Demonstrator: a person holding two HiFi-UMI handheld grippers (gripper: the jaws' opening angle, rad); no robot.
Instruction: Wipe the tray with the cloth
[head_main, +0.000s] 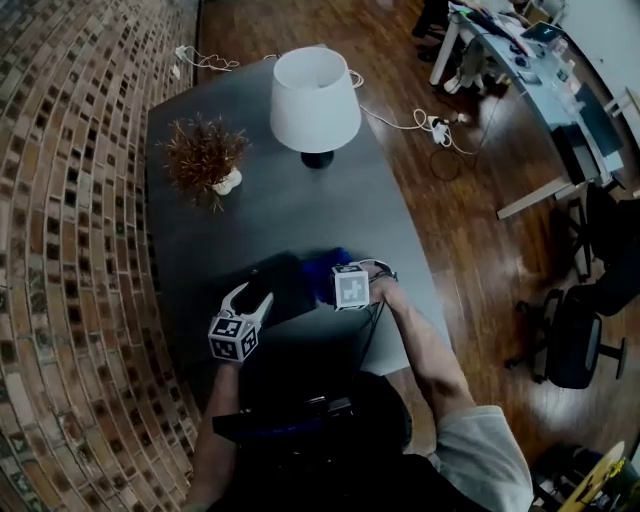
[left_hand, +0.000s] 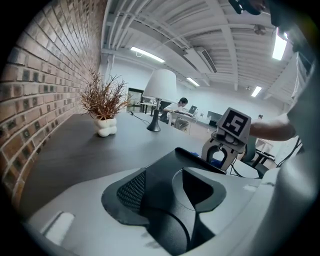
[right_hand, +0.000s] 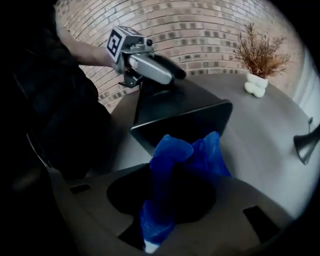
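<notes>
Brick wall (head_main: 70, 250) runs along the left of the room, wooden floor (head_main: 470, 230) to the right, with a pale desk (head_main: 530, 70) and a dark office chair (head_main: 575, 340) well beyond. The long dark grey table (head_main: 290, 210) stands against the brick. At its far end is a lamp (head_main: 315, 100) with a white shade on a dark foot. Beside the lamp, nearer the wall, a dried brown plant (head_main: 205, 155) sits in a small white vase. At the near end, in front of the person, is the black tray (head_main: 300, 345); I cannot tell from here whether it lies flat or is tipped up on one side. Left gripper (head_main: 258, 297) reaches in from the wall side, jaws clamped tight on the tray's rim. Its own view shows the black edge filling the gap between the pads, and the right gripper view shows it biting the tray's upper edge. The blue cloth (head_main: 328, 272) is bunched up at the tray's far right corner. It hangs in a crumpled wad from the right gripper (head_main: 350, 285), just beside the tray's wall; whether it touches the tray I cannot say. The right gripper points steeply down, marker cube uppermost, jaws pinched together on the cloth. A fold runs up between the pads, with a bit of white label showing at the lower end. The two grippers are close together, at opposite sides of the tray.
</notes>
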